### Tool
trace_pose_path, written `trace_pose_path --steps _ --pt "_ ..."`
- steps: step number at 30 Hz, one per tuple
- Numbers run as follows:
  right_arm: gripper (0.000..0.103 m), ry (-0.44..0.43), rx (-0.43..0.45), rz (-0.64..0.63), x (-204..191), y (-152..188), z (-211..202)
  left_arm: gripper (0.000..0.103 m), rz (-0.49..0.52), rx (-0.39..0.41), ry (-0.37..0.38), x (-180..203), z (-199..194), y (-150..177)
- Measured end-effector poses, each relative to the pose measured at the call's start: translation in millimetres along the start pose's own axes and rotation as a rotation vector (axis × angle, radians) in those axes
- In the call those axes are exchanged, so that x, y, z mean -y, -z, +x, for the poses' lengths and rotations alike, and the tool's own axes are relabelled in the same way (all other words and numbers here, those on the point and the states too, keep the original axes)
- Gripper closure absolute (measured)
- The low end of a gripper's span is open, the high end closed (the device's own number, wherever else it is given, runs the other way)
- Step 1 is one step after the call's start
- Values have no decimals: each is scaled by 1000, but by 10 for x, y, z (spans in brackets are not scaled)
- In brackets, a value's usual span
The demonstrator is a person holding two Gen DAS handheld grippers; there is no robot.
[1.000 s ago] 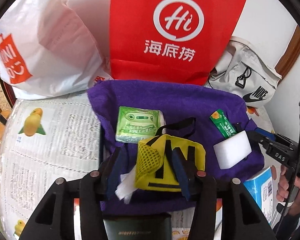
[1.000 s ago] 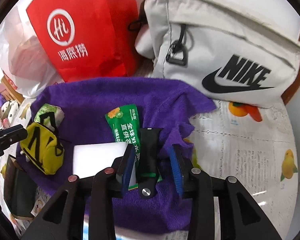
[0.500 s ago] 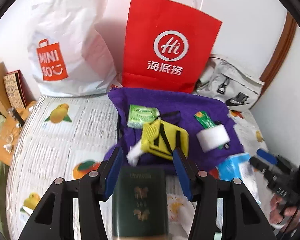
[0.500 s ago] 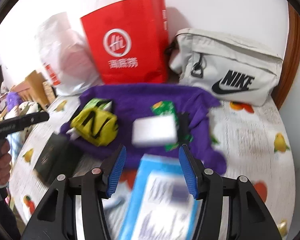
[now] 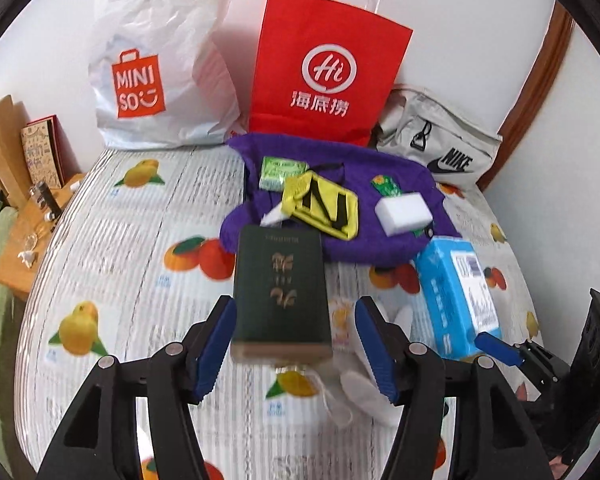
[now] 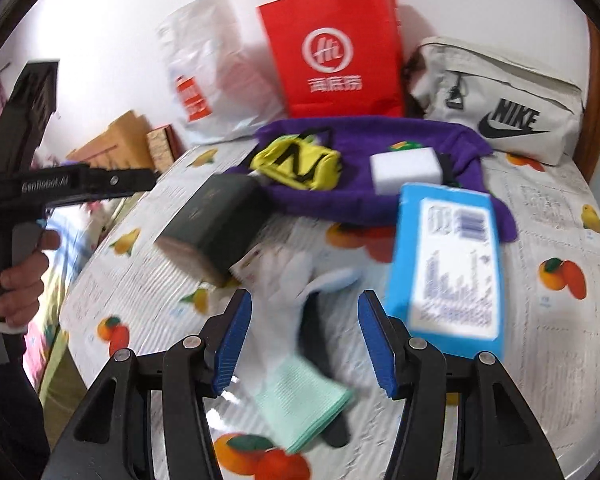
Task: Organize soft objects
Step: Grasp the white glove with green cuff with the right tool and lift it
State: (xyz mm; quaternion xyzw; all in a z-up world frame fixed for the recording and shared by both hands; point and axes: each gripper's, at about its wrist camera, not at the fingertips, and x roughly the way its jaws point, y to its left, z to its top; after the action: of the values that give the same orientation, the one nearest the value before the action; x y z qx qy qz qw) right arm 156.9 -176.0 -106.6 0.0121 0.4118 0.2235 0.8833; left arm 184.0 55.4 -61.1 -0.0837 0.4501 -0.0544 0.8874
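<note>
Our right gripper (image 6: 301,338) hangs unclenched and empty right over the white glove (image 6: 296,320), whose long axis runs away between its jaws, while our left gripper (image 5: 296,344), jaws opening and empty, straddles the dark green book (image 5: 280,284).

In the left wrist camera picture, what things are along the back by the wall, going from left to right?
White Miniso bag → red paper bag → grey Nike bag.
</note>
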Motion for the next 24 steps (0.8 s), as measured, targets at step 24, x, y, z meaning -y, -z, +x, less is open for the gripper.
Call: trace_pose_path --steps 24 --pt "42 72 -100 -132 -444 461 744 43 -26 -100 43 -409 183 714"
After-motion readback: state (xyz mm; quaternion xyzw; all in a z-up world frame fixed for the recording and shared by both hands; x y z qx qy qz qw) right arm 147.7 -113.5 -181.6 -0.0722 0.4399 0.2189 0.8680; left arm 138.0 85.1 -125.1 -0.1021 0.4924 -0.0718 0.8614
